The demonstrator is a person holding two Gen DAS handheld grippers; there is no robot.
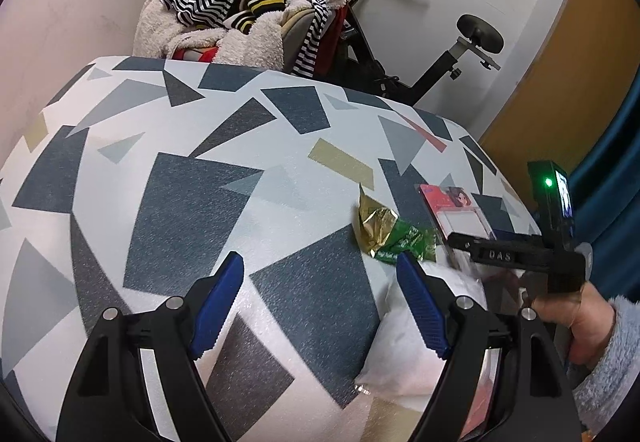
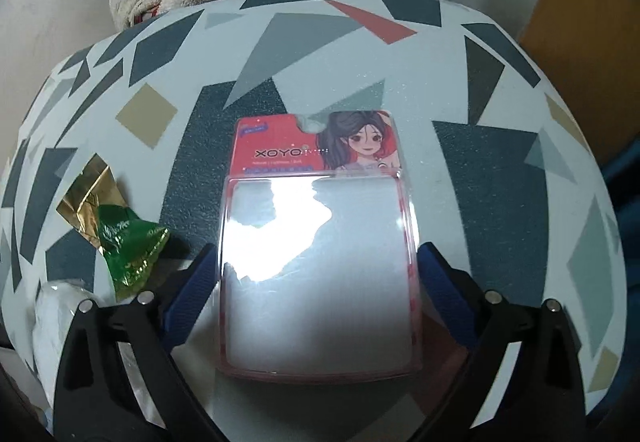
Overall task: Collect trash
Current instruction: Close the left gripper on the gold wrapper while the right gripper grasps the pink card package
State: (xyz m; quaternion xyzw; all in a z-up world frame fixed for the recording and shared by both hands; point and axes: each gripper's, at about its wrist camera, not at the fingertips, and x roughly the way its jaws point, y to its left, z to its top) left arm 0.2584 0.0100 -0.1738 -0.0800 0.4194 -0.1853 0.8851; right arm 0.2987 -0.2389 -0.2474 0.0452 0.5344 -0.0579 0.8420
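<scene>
The left and middle part of the table (image 1: 192, 178) is bare, so a gripper can pass there freely. At the right side three things lie close together: a gold and green wrapper (image 1: 384, 230), a white crumpled bag (image 1: 420, 326) and a blister pack (image 2: 320, 250). Behind the far edge, a pile of clothes (image 1: 248, 10) and an exercise bike (image 1: 420, 54) block the way.

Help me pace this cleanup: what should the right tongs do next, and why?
Probably close the right tongs on the blister pack: its clear shell already sits between the blue pads, which look barely clear of its edges, and the pack lies flat on the table.
</scene>
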